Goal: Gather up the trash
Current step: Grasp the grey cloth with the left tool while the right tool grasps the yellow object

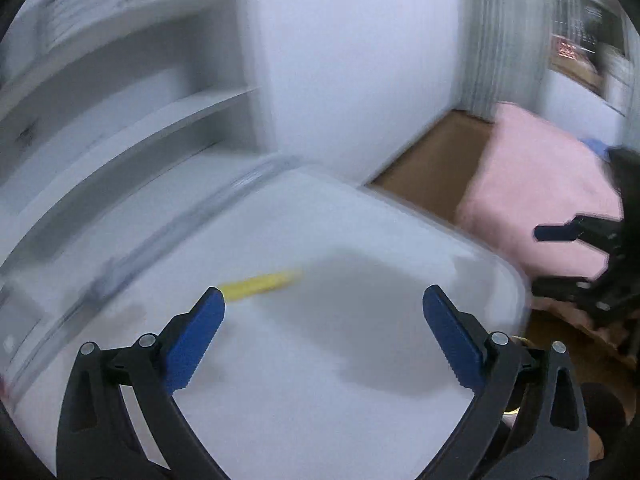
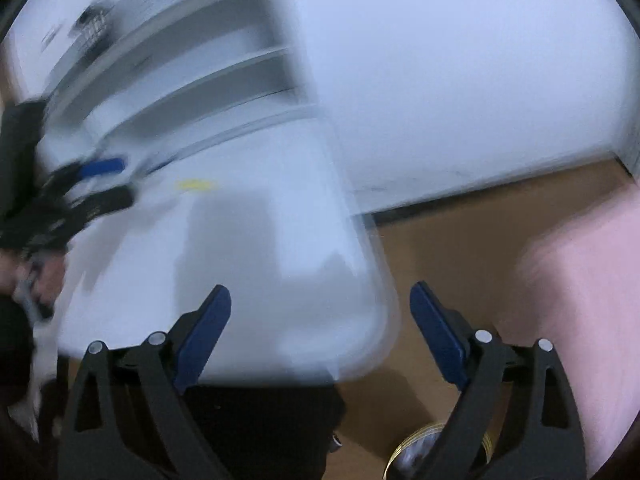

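Note:
A small yellow object point(image 1: 260, 285), blurred, lies on the white table point(image 1: 320, 220) with rounded corners. My left gripper point(image 1: 324, 336) hangs open above the table just short of that object, with nothing between its blue pads. In the right wrist view the yellow object point(image 2: 195, 185) sits far back on the table point(image 2: 260, 160), and the left gripper point(image 2: 116, 183) shows at the left edge. My right gripper point(image 2: 320, 328) is open and empty over the table's near right corner. It also appears at the right of the left wrist view as the right gripper point(image 1: 552, 258).
White shelves point(image 1: 120, 120) stand behind the table beside a white wall point(image 1: 352, 60). A pink bed cover point(image 2: 580, 300) lies to the right across a strip of wooden floor point(image 2: 460, 232). A gold-rimmed round container point(image 2: 416, 448) stands on the floor below my right gripper. Both views are motion-blurred.

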A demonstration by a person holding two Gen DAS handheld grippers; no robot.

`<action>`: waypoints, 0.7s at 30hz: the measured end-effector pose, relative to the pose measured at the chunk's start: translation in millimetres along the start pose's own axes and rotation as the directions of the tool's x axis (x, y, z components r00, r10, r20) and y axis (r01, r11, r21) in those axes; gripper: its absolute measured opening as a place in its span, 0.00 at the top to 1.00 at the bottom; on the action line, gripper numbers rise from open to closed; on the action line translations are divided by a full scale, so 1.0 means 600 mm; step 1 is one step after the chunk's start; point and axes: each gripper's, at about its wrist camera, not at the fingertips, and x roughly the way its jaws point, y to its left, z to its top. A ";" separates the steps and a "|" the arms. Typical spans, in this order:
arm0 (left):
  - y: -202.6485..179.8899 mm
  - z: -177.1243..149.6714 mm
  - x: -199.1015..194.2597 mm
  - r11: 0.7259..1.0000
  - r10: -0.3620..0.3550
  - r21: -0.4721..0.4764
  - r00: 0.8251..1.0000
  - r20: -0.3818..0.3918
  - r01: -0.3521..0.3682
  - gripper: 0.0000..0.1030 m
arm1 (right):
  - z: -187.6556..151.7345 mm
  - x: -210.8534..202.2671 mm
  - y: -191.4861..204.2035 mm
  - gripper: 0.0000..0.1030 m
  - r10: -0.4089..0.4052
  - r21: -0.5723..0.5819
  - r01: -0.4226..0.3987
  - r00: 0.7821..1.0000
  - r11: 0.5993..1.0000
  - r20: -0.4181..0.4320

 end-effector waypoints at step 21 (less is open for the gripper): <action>0.350 -0.059 0.047 0.946 0.177 -0.246 0.972 -0.152 -0.211 0.06 | 0.231 0.306 0.208 0.87 0.041 -0.442 -0.247 0.904 0.863 -0.425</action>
